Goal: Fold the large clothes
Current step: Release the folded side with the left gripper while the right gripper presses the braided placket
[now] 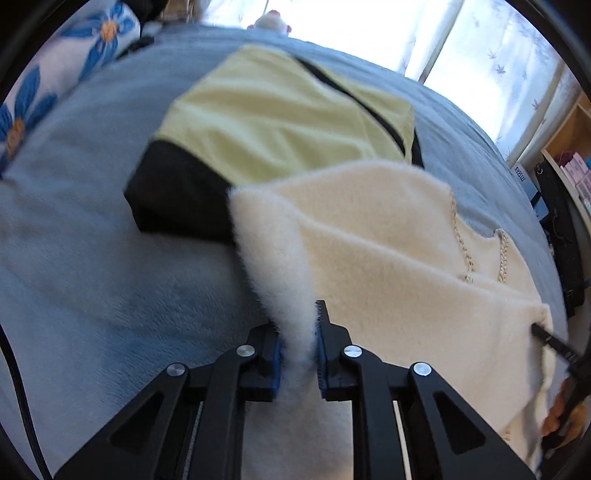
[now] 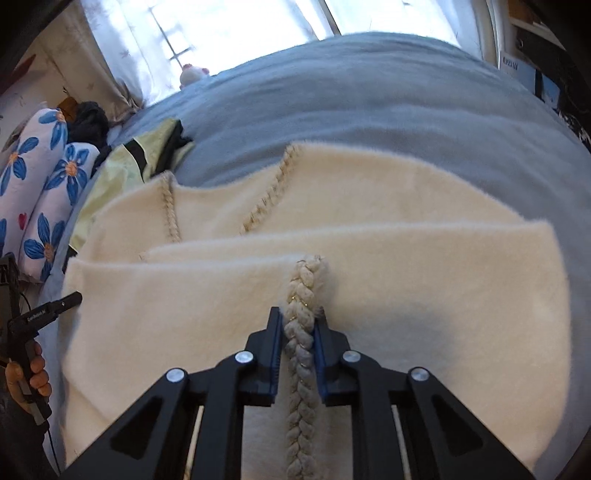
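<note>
Both tools clamped on cream fleece garment atop blue-grey bedspread, bright curtained window behind.

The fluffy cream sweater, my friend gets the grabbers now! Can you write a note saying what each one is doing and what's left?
Left gripper: shut on a fluffy edge of the cream sweater.
Right gripper: shut on the sweater's braided trim.
Things: the sweater lies on the blue blanket, partly overlapping a yellow-and-black garment beside it.
Done: the sweater already shows layered folds; both edges are gripped.
Left: probably carry the gripped edges over to finish the fold, then let go and smooth it. The yellow-and-black garment looks folded already, hard to be sure.
</note>
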{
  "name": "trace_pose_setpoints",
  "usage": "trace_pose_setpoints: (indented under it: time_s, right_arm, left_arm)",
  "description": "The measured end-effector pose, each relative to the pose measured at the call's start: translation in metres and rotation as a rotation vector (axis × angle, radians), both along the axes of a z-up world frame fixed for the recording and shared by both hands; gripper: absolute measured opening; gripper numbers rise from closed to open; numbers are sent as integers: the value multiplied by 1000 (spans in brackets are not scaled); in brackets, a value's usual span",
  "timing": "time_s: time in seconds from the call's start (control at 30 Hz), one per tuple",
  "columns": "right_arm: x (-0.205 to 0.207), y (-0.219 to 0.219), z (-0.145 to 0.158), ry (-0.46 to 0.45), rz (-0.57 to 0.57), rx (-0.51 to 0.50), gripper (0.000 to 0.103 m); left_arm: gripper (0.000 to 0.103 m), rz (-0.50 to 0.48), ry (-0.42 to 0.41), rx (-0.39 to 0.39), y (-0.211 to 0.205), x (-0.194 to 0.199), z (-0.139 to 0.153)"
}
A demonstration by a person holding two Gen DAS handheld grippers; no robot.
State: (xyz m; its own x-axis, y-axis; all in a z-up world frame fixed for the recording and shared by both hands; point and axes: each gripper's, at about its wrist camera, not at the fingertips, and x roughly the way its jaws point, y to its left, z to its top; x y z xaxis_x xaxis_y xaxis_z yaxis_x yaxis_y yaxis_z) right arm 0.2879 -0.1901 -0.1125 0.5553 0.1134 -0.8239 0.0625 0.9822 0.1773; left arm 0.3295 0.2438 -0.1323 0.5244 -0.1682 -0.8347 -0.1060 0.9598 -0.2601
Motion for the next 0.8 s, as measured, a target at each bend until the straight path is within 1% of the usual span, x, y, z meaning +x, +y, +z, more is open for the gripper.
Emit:
trace_pose_setpoints:
  time_s: [0.07, 0.1, 0.13, 0.2, 0.27, 0.3, 0.33, 0.37, 0.4, 0.43, 0.5, 0.57, 0.63, 0.7, 0.77, 0.8]
  right_arm:
    - [1, 4, 12, -76, 1, -15, 14]
    - [4, 6, 14, -101, -8, -25, 14]
    - [8, 5, 12, -102, -19, -30, 14]
    - [21, 5, -4, -40, -46, -51, 15]
    - [31, 6, -23, 35, -65, -88, 19]
    - [30, 7, -23, 26, -67, -88, 21]
    - [28, 7, -21, 28, -71, -86, 23]
    - [26, 6, -18, 44, -76, -83, 27]
    - [23, 5, -14, 55, -81, -80, 30]
    - [19, 5, -11, 53, -84, -82, 30]
    - [8, 5, -2, 27, -83, -98, 30]
    - [-5, 7, 8, 5, -77, -94, 30]
    - [-15, 12, 12, -2, -59, -69, 30]
    - [-26, 25, 11, 14, -22, -53, 30]
    - [-31, 43, 10, 31, 11, -49, 30]
    - [-34, 55, 8, 41, 36, -38, 30]
  left_arm:
    - [12, 6, -49, 34, -3, -4, 6]
    - [12, 20, -71, 39, -3, -4, 7]
    - [12, 35, -79, 34, -2, -3, 5]
    - [12, 55, -62, 22, 0, 2, -2]
    - [14, 55, -45, 32, -1, 5, -13]
    - [19, 53, -42, 44, -2, 7, -14]
    - [21, 49, -43, 63, -3, 6, -13]
    - [25, 45, -40, 79, -4, 5, -10]
    - [34, 49, -33, 97, -4, 4, -7]
    - [40, 58, -31, 119, -3, 1, -2]
    - [45, 67, -43, 142, 1, -8, 12]
    - [45, 69, -61, 143, 1, -20, 26]
    - [45, 41, -88, 123, -10, -34, 39]
    - [45, 3, -112, 127, -28, -47, 47]
    - [45, -47, -134, 140, -55, -60, 50]
    - [45, -69, -139, 132, -68, -65, 50]
